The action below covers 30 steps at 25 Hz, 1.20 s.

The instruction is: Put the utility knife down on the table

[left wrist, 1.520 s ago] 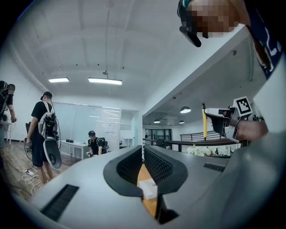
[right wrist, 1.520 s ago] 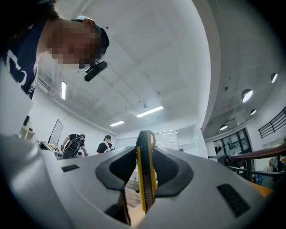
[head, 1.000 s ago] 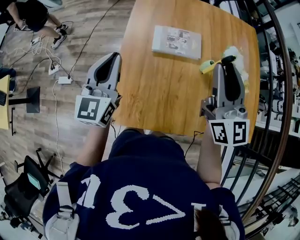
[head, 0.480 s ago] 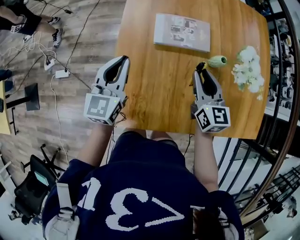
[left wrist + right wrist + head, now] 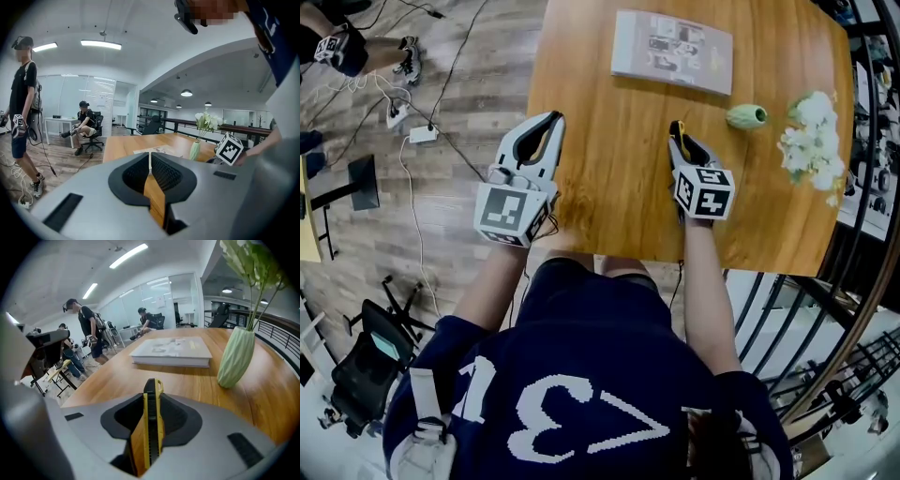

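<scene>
A yellow and black utility knife (image 5: pixel 151 423) stands on edge between the jaws of my right gripper (image 5: pixel 151 394), which is shut on it. In the head view that right gripper (image 5: pixel 676 127) sits low over the middle of the wooden table (image 5: pixel 609 178), with the utility knife's tip (image 5: pixel 677 126) poking out in front. My left gripper (image 5: pixel 555 116) hovers over the table's left edge. Its jaws meet with nothing between them, as the left gripper view (image 5: pixel 150 158) confirms.
A flat book (image 5: pixel 672 52) lies at the table's far side. A green vase (image 5: pixel 747 116) with white flowers (image 5: pixel 811 141) stands right of the right gripper. A metal railing (image 5: pixel 862 281) runs along the right. Cables (image 5: pixel 412 131) lie on the floor at left, where people stand.
My right gripper has carried the knife leftwards, away from the vase and flowers, towards the table's middle. The left gripper has shifted only slightly.
</scene>
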{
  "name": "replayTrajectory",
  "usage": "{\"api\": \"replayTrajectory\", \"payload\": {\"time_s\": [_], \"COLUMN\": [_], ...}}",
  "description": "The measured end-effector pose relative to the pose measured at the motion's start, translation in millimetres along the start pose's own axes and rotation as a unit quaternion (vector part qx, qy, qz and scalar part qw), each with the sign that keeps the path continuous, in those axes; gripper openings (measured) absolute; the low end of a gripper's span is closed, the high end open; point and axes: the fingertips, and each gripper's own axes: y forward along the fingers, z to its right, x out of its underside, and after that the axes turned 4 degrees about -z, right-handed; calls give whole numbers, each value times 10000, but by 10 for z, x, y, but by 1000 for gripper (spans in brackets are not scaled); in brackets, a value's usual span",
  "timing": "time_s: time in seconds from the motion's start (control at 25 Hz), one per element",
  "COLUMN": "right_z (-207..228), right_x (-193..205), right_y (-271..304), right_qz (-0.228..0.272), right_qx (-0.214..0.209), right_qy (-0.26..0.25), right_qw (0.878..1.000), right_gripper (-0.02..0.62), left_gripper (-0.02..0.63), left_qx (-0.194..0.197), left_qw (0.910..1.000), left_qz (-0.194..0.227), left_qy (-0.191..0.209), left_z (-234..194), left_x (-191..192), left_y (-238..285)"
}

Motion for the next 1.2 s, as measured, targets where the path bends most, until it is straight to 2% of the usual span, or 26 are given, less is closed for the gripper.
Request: {"api": "replayTrajectory", "payload": {"time_s": [0.16,0.28,0.36,0.44,0.52,0.68,0.88,1.08,1.2], "right_z": [45,47,49,64,56,-24,-148,-223,-252], "right_x": [187,204,108,-105,-407,-1031,-1710,-2045,-2093], "right_y": [212,233,150,-44,-350,-1115,-2114,-2782,-3020], "right_qz": [-465,-501,-318,128,815,2129,3386,4152,4363], "right_qx": [59,10,-2,50,88,128,354,404,424], "right_qy": [98,122,105,74,3,-246,-634,-798,-781], "right_qw": [9989,9987,9994,9999,9966,9767,9381,9053,8954], "right_gripper": [123,129,130,117,48,25,25,25,25], "left_gripper": [28,28,28,28,28,28,28,28,28], "left_qx": [-17,-11,-22,-42,-73,-171,-258,-341,-360], "left_qw": [10000,10000,10000,10000,9998,9989,9966,9933,9916], "left_qz": [-55,-44,-3,73,173,403,730,1071,1194], "left_qy": [-34,-12,2,25,71,181,288,272,350], "left_z": [2,13,15,16,21,35,65,115,175], "left_x": [40,21,-26,-113,-230,-526,-957,-1259,-1382], "left_y": [23,25,16,-2,-38,-145,-340,-501,-567]}}
